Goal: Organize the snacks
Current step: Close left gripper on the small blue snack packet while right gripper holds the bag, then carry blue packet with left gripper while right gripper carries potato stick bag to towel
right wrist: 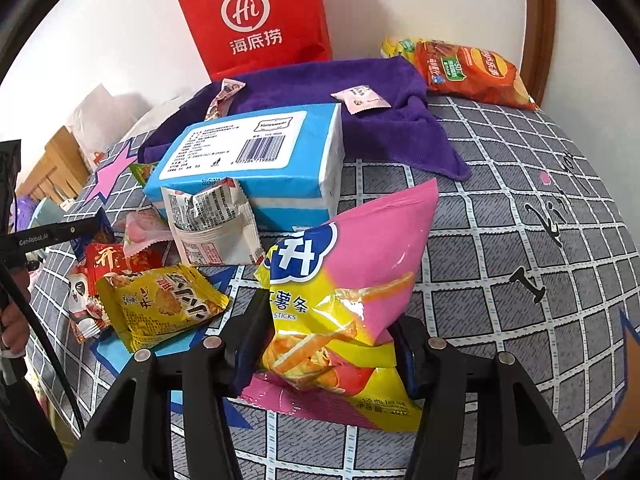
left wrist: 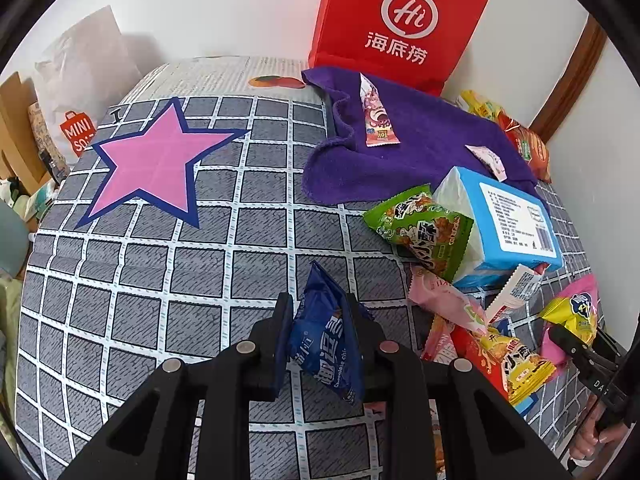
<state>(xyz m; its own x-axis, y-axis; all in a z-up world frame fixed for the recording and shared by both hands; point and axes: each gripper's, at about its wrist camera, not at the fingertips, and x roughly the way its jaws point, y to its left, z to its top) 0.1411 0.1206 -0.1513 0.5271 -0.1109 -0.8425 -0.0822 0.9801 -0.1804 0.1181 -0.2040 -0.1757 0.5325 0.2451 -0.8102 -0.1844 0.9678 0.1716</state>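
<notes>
Blue packet (left wrist: 326,336) between left fingers (left wrist: 285,320)

One red bag (left wrist: 400,20); one purple towel (left wrist: 420,148); one tissue pack (right wrist: 256,152).

A plain white wall (left wrist: 224,8) rises behind the bed's far edge. A brown wooden frame (left wrist: 576,76) runs up the wall past the bed's right corner. Light wooden furniture (right wrist: 60,164) stands left.
</notes>
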